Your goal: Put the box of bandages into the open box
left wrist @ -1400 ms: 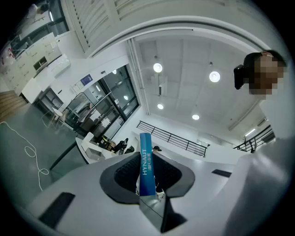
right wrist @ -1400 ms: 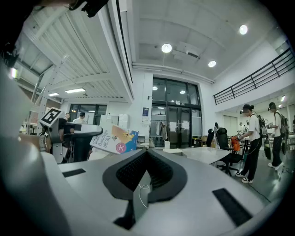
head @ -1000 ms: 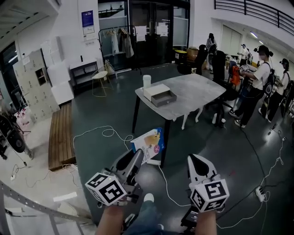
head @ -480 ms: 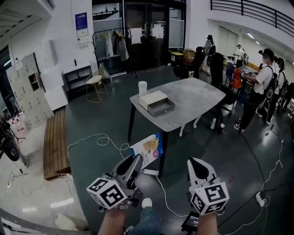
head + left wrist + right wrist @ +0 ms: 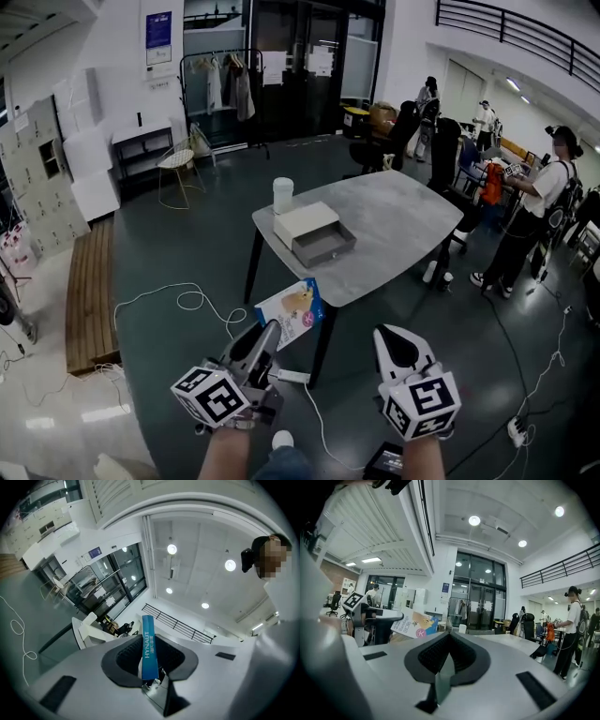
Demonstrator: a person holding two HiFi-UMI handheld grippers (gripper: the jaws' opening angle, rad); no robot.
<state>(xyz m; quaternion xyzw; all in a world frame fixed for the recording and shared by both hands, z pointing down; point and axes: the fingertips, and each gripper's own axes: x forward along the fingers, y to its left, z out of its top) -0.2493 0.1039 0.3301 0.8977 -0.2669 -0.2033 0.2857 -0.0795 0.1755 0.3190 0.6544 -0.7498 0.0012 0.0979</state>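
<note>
My left gripper (image 5: pixel 270 330) is shut on the box of bandages (image 5: pixel 294 312), a flat white and blue box that sticks out forward and up from the jaws. Seen from the left gripper view, its blue edge (image 5: pixel 147 646) stands clamped between the pads of that gripper (image 5: pixel 149 654). The open box (image 5: pixel 314 234), white with a grey drawer pulled out, sits on the grey table (image 5: pixel 403 220) ahead, well beyond both grippers. My right gripper (image 5: pixel 395 341) is shut and holds nothing; its own view shows the gripper (image 5: pixel 449 635) with pads together and the bandage box (image 5: pixel 415 624) off to the left.
A white cup (image 5: pixel 283 194) stands behind the open box. Several people (image 5: pixel 539 202) stand right of the table. White cables (image 5: pixel 183 300) lie across the dark floor, with a power strip (image 5: pixel 517 431) at the right. A wooden bench (image 5: pixel 86 291) is at the left.
Both grippers have been carried forward, and the table with the open box now lies nearer and more central. The left gripper still holds the bandage box.
</note>
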